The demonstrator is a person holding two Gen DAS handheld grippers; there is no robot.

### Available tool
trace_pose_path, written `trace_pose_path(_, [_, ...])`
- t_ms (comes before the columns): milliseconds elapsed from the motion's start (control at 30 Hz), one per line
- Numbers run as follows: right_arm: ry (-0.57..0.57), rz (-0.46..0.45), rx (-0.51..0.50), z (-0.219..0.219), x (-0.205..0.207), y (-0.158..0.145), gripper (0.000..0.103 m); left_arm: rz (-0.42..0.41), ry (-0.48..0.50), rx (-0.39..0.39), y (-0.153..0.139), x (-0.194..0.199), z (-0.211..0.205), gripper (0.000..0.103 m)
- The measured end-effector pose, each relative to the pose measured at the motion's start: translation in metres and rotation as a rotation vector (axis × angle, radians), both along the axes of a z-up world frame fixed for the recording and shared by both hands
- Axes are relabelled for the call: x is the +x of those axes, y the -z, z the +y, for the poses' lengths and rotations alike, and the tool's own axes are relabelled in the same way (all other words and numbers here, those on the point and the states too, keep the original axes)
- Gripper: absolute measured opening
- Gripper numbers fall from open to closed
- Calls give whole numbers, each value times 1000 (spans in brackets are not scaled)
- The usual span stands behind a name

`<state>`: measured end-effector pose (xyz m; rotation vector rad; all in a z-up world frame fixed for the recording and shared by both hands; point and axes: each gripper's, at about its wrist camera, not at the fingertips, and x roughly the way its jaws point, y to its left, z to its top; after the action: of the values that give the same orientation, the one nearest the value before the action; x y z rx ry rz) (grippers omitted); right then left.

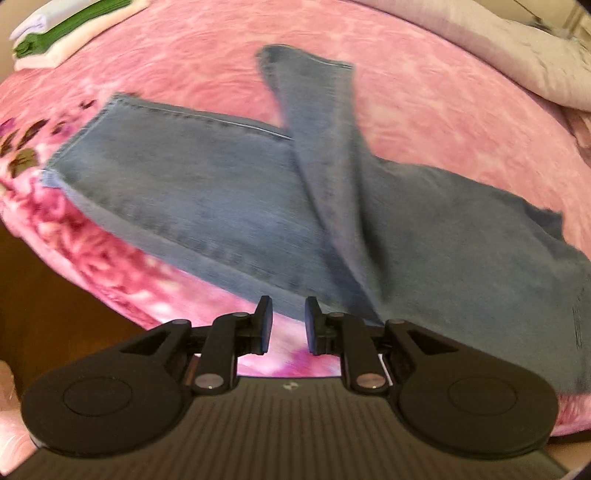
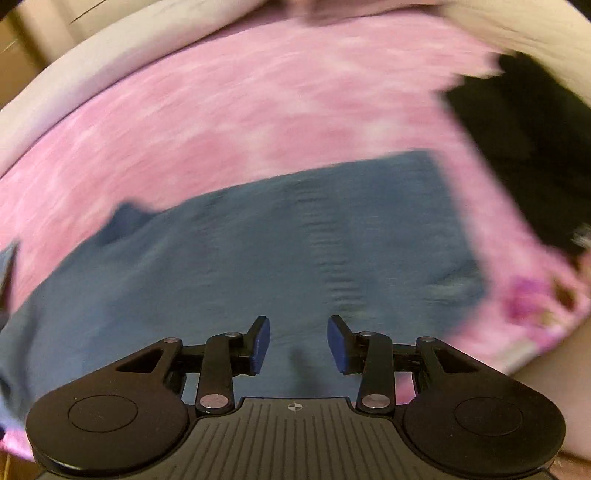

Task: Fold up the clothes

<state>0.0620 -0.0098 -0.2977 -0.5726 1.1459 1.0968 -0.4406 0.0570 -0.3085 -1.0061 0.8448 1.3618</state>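
Note:
A pair of blue jeans (image 1: pixel 229 192) lies on the pink bed cover (image 1: pixel 207 59). One leg lies flat toward the left and the other leg (image 1: pixel 314 110) crosses over it, pointing away. My left gripper (image 1: pixel 289 325) is open and empty, just above the near edge of the jeans. In the right wrist view the upper part of the jeans (image 2: pixel 280 251) spreads flat under my right gripper (image 2: pixel 298 343), which is open and empty above the denim. That view is blurred.
A stack of folded clothes (image 1: pixel 66 33), white and green, sits at the far left of the bed. A pale lilac quilt (image 1: pixel 509 55) lies at the far right. A black garment (image 2: pixel 524 155) lies right of the jeans. The bed's near edge drops to a brown floor (image 1: pixel 44 288).

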Motion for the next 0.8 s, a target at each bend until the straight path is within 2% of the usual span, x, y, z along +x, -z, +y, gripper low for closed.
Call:
trace_pose_path(133, [-119, 35, 12, 45, -60, 5, 39, 21, -17, -25, -1, -33, 21, 14])
trace_pose_path(267, [-181, 39, 0, 78, -117, 16, 39, 30, -28, -37, 6, -80, 50, 14])
trace_pose_path(400, [-190, 24, -33, 104, -171, 30, 39, 49, 3, -11, 18, -130, 85, 14])
trace_pose_path(533, [-155, 0, -43, 123, -215, 39, 39, 56, 73, -17, 41, -183, 109, 14])
trace_pose_path(600, [-142, -4, -42, 132, -233, 39, 39, 48, 91, 0, 45, -214, 114, 6])
trace_pose_path(700, [-138, -4, -40, 146, -255, 39, 39, 104, 28, 24, 35, -254, 123, 3])
trace_pose_path(800, [-151, 2, -37, 160, -273, 40, 39, 133, -69, 35, 20, -283, 137, 7])
